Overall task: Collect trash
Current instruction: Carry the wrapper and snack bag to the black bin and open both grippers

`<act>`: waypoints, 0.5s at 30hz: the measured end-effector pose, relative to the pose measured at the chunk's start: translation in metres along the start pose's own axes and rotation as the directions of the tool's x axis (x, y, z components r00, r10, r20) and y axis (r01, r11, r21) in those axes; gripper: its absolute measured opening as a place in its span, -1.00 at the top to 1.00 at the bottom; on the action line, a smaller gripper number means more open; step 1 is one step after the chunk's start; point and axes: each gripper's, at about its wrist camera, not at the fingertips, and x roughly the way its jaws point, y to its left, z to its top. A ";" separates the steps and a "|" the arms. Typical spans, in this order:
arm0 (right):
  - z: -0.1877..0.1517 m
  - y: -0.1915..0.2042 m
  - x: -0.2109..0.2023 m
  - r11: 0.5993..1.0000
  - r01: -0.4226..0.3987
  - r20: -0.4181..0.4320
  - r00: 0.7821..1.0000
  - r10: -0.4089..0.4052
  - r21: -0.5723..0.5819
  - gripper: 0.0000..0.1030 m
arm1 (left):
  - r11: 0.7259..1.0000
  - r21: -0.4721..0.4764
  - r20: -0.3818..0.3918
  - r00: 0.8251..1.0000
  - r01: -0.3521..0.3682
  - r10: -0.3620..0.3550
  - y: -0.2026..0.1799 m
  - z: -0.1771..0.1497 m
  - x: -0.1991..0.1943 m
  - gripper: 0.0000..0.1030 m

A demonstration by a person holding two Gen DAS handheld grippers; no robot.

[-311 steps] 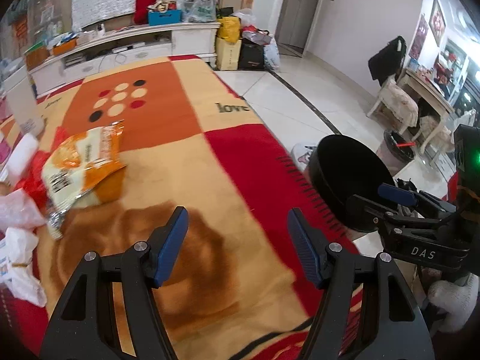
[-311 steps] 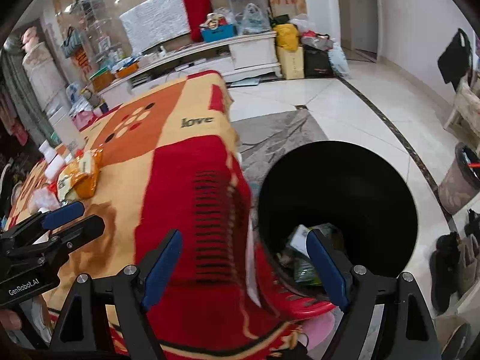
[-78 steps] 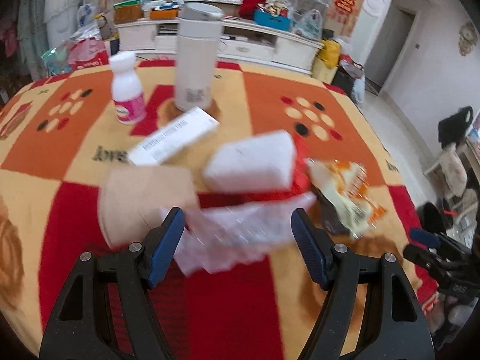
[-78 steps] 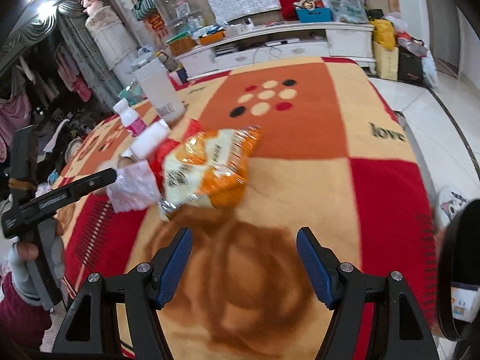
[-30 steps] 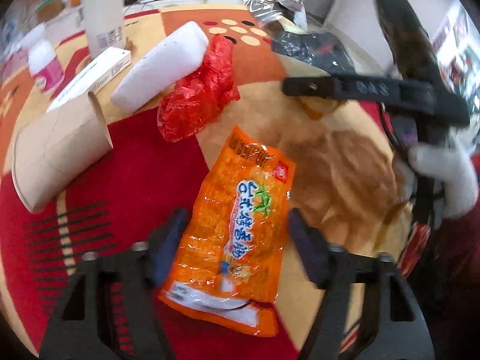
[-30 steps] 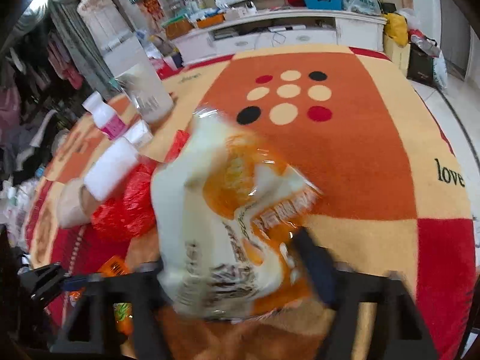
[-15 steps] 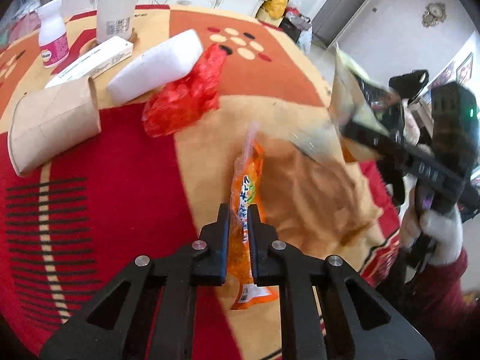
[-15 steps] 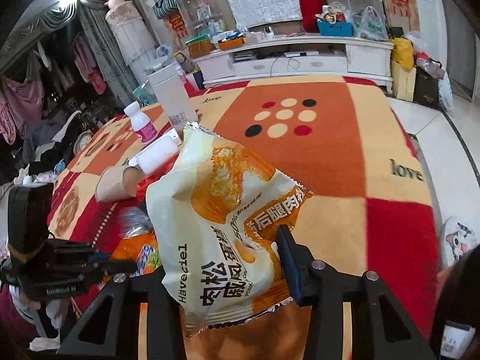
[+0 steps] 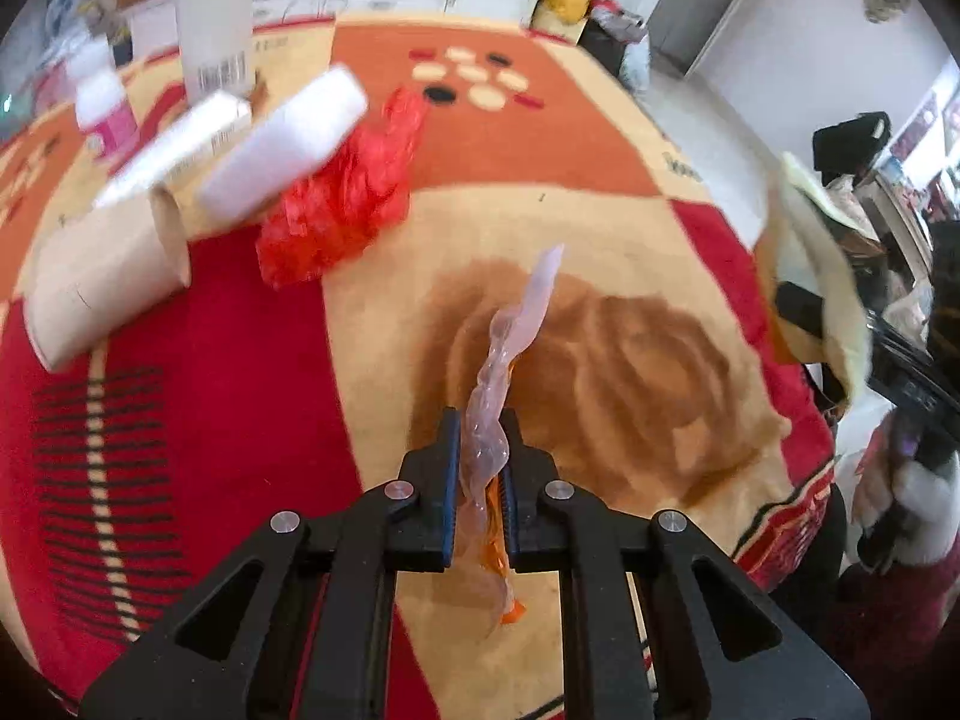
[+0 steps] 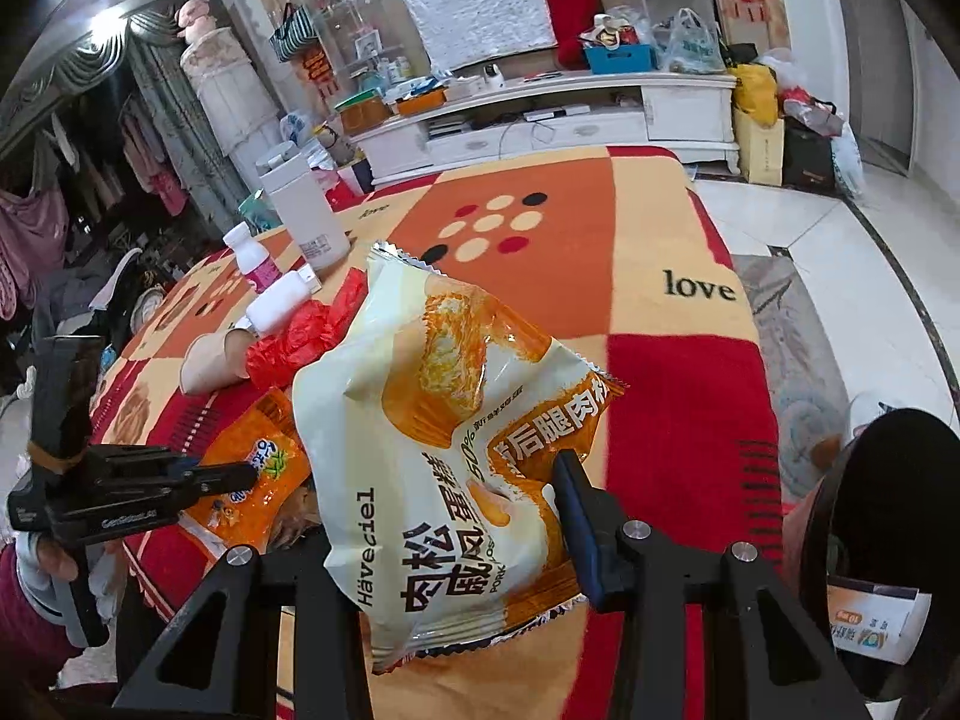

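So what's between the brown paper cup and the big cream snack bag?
A crumpled red plastic bag lies between the paper cup and the cream snack bag; the right wrist view shows it.

Blanket-covered table (image 9: 600, 360) with red bag (image 9: 342, 198)

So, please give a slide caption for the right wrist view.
Right tongs grip a cream snack bag above the blanket.

The left wrist view looks steeply down, close over the blanket-covered bench (image 9: 252, 396). The right wrist view faces further out, toward the white cabinet (image 10: 540, 120) at 12 o'clock. Both share the red plastic bag (image 9: 342, 192) (image 10: 300, 330) and the bench.
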 end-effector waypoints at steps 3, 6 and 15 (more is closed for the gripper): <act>-0.005 -0.004 -0.004 1.000 -0.004 0.005 1.000 0.004 0.007 0.19 | 1.000 -0.009 0.007 1.000 -0.012 0.012 0.003 -0.005 0.002 0.81; -0.006 -0.008 -0.009 1.000 0.003 0.012 1.000 -0.003 0.010 0.19 | 0.999 -0.006 0.024 0.999 0.032 -0.032 -0.003 -0.002 -0.005 0.83; -0.010 -0.043 -0.040 0.995 0.066 0.057 0.996 -0.070 0.074 0.19 | 0.985 0.056 0.054 0.985 0.161 -0.164 -0.065 0.021 -0.007 0.83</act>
